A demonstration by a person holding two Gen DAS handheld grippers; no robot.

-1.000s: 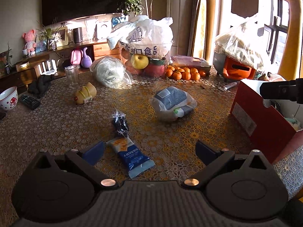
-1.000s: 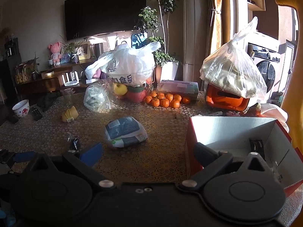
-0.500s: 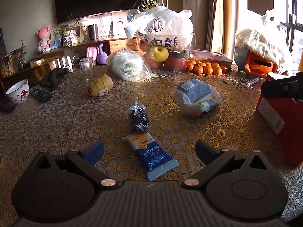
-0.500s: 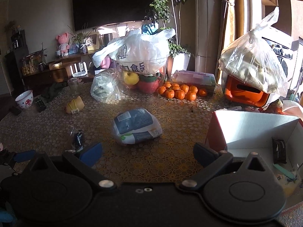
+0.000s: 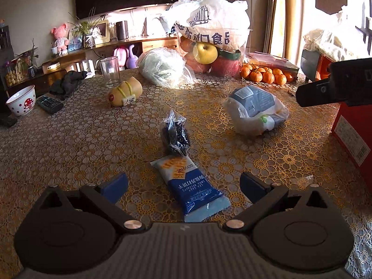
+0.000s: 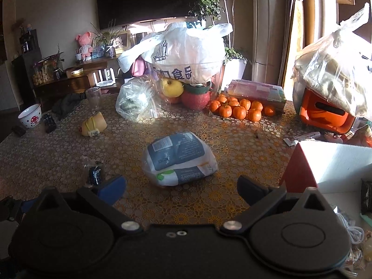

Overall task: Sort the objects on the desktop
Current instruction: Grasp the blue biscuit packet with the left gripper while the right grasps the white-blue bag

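Surface: covered by a cloth with a gold ring pattern; carries all items listed below.
White shopping bag: at the far side, draped over a clear container of fruit; yellow apple visible beneath.
Red box: at the right edge, top open, white inside; holds a dark packet and other small items, too cut off to identify.
Leafy greens bag: clear plastic, just left of the fruit container.
Blue-and-white bag: lying mid-surface, well apart from the box; directly ahead of the right tool in the right wrist view.
Oranges: clustered on the surface, right of the fruit container.
Left tool: jaws spread wide, gripping nothing; low over the near part of the surface.
Right tool: jaws spread wide, gripping nothing; box just beside the right finger.
Cracker packet: blue and white, flat on the surface, lying between the left tool's fingers, touching neither.
Dark snack bag: clear wrapper with dark contents, just beyond the cracker packet, near end meeting it.
Yellow toy: on its side, left of centre.
Drinking glass: upright, behind the toy.
Mushroom bowl: at the far left edge, beside a remote control.
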